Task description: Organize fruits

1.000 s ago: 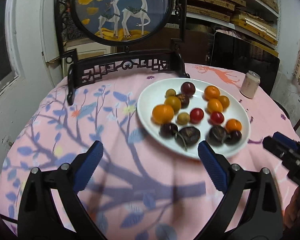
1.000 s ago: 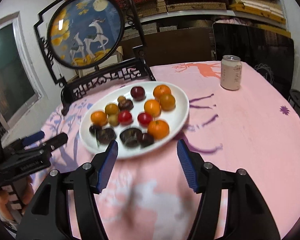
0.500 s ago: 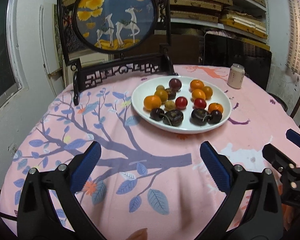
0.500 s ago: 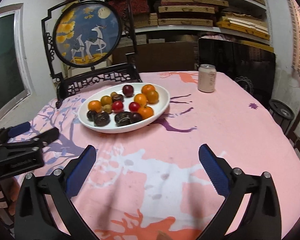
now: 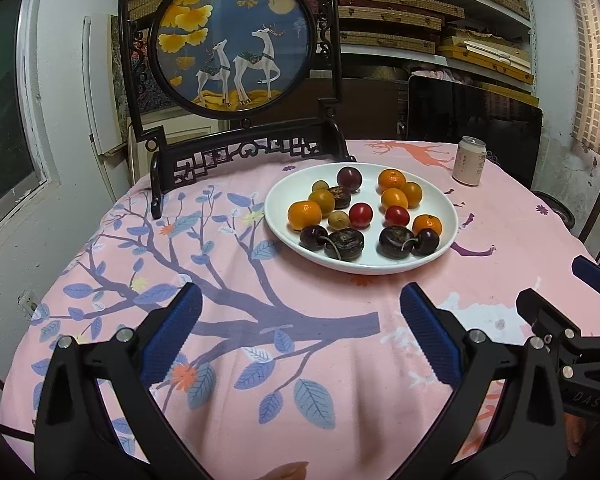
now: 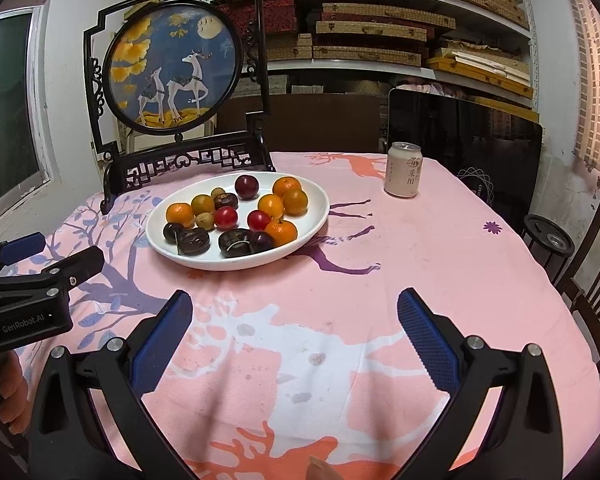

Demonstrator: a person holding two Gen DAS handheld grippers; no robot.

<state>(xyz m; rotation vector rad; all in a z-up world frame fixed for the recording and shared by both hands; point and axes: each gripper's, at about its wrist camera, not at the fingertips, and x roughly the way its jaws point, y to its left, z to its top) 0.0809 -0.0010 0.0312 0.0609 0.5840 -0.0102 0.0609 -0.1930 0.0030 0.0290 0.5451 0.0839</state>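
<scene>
1. The white plate (image 5: 440, 258) sits on the pink tablecloth (image 5: 260, 360), ahead of both grippers and apart from them, with bare cloth between its near rim and either set of fingertips.
2. All the fruit lies on that plate: mandarins such as the one at its left (image 5: 305, 214), two red cherry tomatoes (image 5: 360, 215), a plum (image 5: 349, 176) at the far side, small greenish fruits, and a near row of dark cherries (image 5: 313, 237) and dark flattened fruits (image 5: 345, 243).
3. The left gripper (image 5: 300, 332) is released, jaws spread wide with nothing between them; from it the plate lies ahead and slightly to the right.
4. The right gripper (image 6: 294, 330) has just been opening and now stands spread wide and empty; from it the plate (image 6: 316, 220) lies ahead and to the left.
5. Neither gripper looks clearly nearer. I judge the left better placed for the plate's left cluster, and the right for the mandarin (image 6: 281, 231) and cherry by the near right rim.
6. The plate's long axis runs roughly across both views, so the near dark row comes first in any reach.
7. The fruits are round with no long axis to match; the dark ones touch neighbours, which leaves little room for a finger.
8. A drink can (image 6: 403, 175) stands well apart at the far right, and a deer-painted screen (image 5: 234, 40) stands behind the plate.
</scene>
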